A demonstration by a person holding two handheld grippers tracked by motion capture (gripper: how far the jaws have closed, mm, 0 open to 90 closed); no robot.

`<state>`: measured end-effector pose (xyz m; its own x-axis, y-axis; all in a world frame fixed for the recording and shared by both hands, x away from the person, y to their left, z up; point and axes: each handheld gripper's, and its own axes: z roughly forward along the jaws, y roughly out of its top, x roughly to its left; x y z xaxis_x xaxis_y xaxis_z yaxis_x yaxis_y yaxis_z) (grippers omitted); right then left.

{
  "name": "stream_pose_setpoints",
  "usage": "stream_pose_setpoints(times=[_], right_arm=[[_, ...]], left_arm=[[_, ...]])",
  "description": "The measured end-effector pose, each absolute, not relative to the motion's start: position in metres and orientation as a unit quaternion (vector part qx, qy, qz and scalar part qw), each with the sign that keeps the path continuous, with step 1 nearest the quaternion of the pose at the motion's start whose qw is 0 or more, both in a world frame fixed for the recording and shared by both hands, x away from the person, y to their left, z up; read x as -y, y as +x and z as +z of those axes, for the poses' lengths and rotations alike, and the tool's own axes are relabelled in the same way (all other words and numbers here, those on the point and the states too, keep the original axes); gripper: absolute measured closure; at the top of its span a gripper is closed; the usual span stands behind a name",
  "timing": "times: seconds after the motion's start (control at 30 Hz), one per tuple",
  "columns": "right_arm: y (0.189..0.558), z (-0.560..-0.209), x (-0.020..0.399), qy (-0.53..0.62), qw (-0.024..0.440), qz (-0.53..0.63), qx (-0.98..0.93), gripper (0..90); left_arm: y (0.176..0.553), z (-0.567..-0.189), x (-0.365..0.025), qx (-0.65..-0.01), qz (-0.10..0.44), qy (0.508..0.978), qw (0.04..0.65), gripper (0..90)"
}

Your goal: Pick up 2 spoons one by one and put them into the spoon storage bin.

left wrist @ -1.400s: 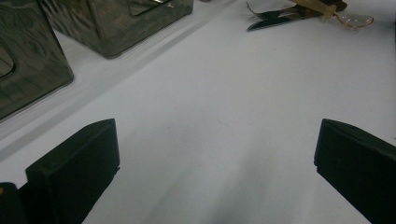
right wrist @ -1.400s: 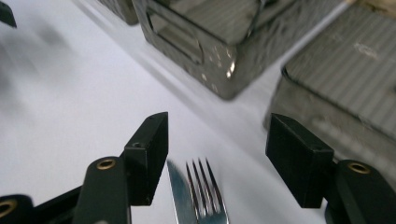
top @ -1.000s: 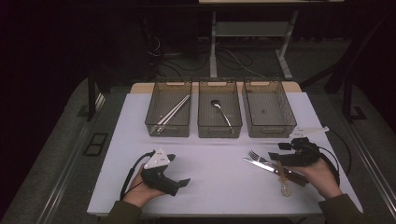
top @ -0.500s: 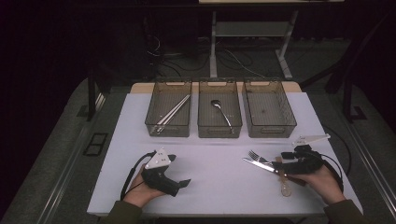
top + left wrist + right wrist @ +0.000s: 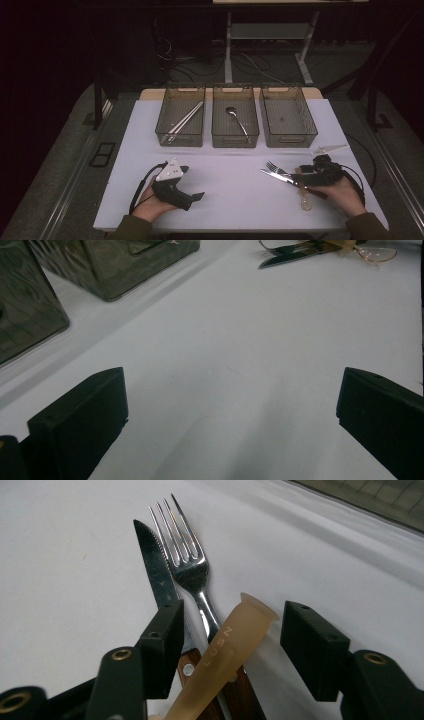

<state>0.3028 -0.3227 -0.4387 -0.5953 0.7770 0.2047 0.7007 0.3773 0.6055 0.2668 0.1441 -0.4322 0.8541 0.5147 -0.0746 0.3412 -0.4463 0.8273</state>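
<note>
While jaws narrow: serrated knife (image 5: pixel 155 572), steel fork (image 5: pixel 185 555), translucent amber handle (image 5: pixel 225 650).

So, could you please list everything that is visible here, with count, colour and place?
smoked clear plastic bins: three, in a row at the table's far side
chopsticks: one pair, silver, in the left bin
metal spoon: one, silver, in the middle bin
steel fork: one, silver, at the right tool
wood-handled serrated knife: one, beside the fork
translucent amber plastic spoon: one, across both
white table: one
left tool: black, open, resting
right tool: black, closing around the cutlery
</note>
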Motion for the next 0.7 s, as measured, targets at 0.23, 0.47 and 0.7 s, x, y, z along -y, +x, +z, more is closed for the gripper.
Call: stream_pose_setpoints(times=[0.23, 0.47, 0.7], right_arm=[[0.3053, -0.4405, 0.3232, 0.448, 0.050, 0.335, -0.827, 52.3], [0.3059, -0.4400, 0.3234, 0.446, 0.047, 0.338, -0.827, 59.2], [0.3055, -0.4388, 0.3222, 0.440, 0.042, 0.344, -0.828, 64.9]], left_arm=[[0.2666, -0.4322, -0.1437, -0.253, 0.094, 0.846, 0.460, 0.0], [0.2666, -0.4321, -0.1437, -0.253, 0.094, 0.846, 0.460, 0.0], [0.2665, -0.4322, -0.1434, -0.252, 0.094, 0.847, 0.459, 0.0]])
